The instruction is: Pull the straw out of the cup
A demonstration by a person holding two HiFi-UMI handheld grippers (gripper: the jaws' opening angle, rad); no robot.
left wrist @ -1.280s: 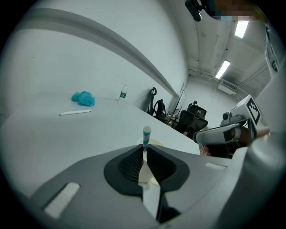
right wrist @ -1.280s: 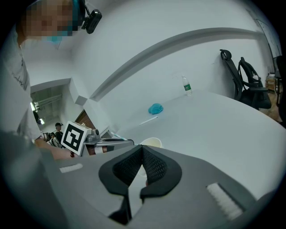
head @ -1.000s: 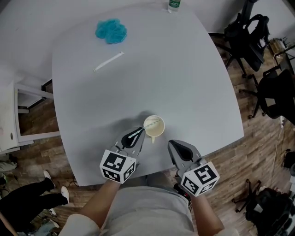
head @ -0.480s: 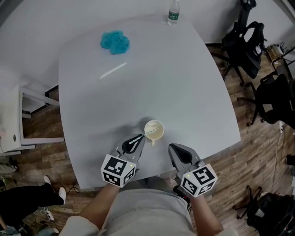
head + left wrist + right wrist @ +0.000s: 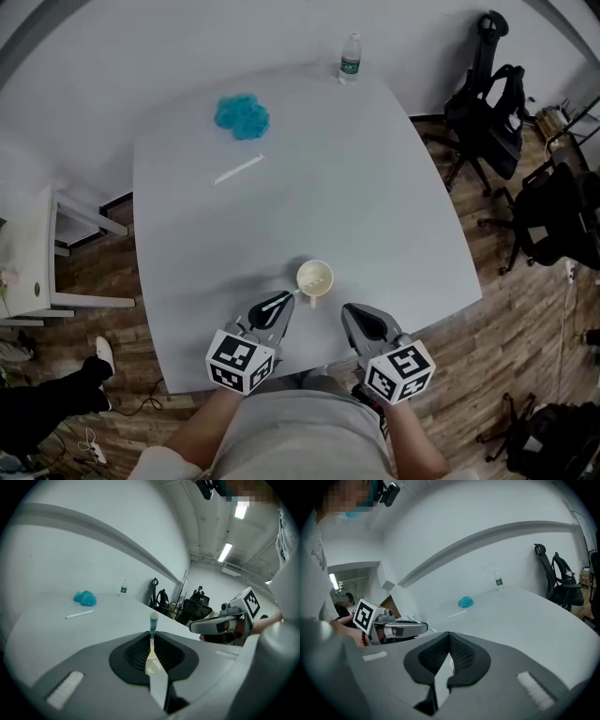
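My left tool (image 5: pixel 152 644) was pinched shut on the striped straw (image 5: pixel 153 622), which projected forward from its jaws. In the head view the straw's far end lay at the 8 o'clock rim of the cup (image 5: pixel 314 278); whether it was inside the rim I could not tell. My right tool (image 5: pixel 447 641), pressed together and empty, sat at 5 o'clock of the cup, over the desk (image 5: pixel 375 187) edge.

a white straw (image 5: pixel 153 622) with teal stripes, a cream cup (image 5: pixel 327 272), a pale grey tabletop (image 5: pixel 356 187), a turquoise puff (image 5: pixel 242 116), a brown wood floor (image 5: pixel 506 319).
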